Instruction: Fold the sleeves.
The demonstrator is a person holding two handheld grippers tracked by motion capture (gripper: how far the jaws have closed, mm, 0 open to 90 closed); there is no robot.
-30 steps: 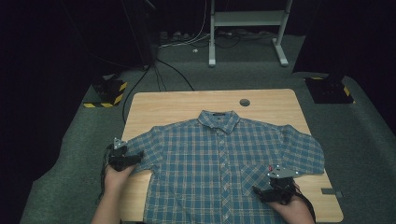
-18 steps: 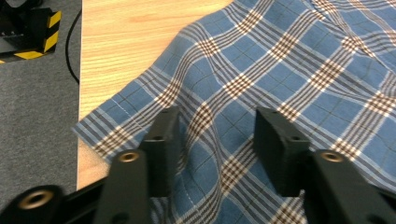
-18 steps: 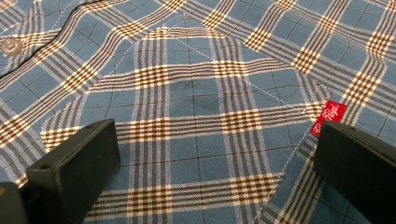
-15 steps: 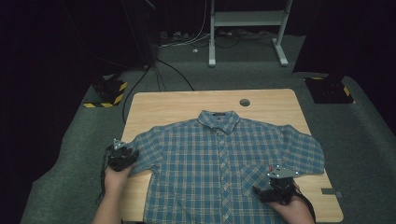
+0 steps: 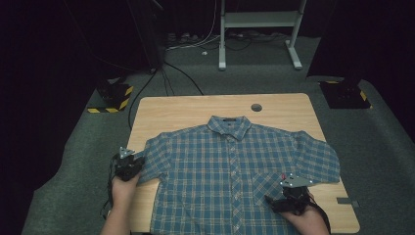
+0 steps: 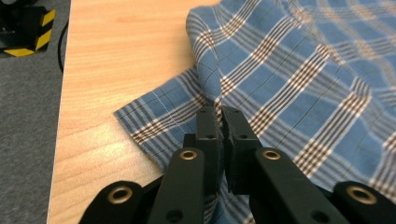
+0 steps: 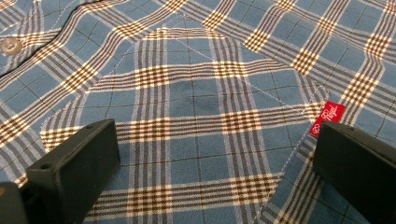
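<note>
The left hand-held gripper [image 6: 222,122] has just been closing, and its two black jaws now stand pressed together on the cloth of the plaid shirt [image 6: 299,70], pinching a fold of the short sleeve [image 6: 163,116] close to the sleeve's hem. In the high view this left hand-held gripper [image 5: 128,166] sits at the left edge of the tabletop [image 5: 181,110], held by the person's left hand [image 5: 125,188], with its cable trailing down toward the floor. The right hand-held gripper [image 7: 210,154] is released: its jaws stand wide apart over the chest pocket [image 7: 187,116] of the shirt, one jaw at each side of the pocket, with no cloth pinched between them. A small red label [image 7: 328,117] is sewn at the pocket's edge, just beside one jaw, and a pale button [image 7: 9,45] shows at the far corner of that view. In the high view the right hand-held gripper [image 5: 288,196] rests low on the shirt's front, near the tabletop's near edge, held by the person's right hand [image 5: 306,220]. The shirt [image 5: 235,176] lies flat and face up on the wooden tabletop, collar [image 5: 230,125] pointing away from the person, both short sleeves spread outward, its lower part reaching the near edge. A round hole [image 5: 256,107] in the tabletop lies beyond the collar. Grey carpet [image 5: 73,161] surrounds the tabletop.
</note>
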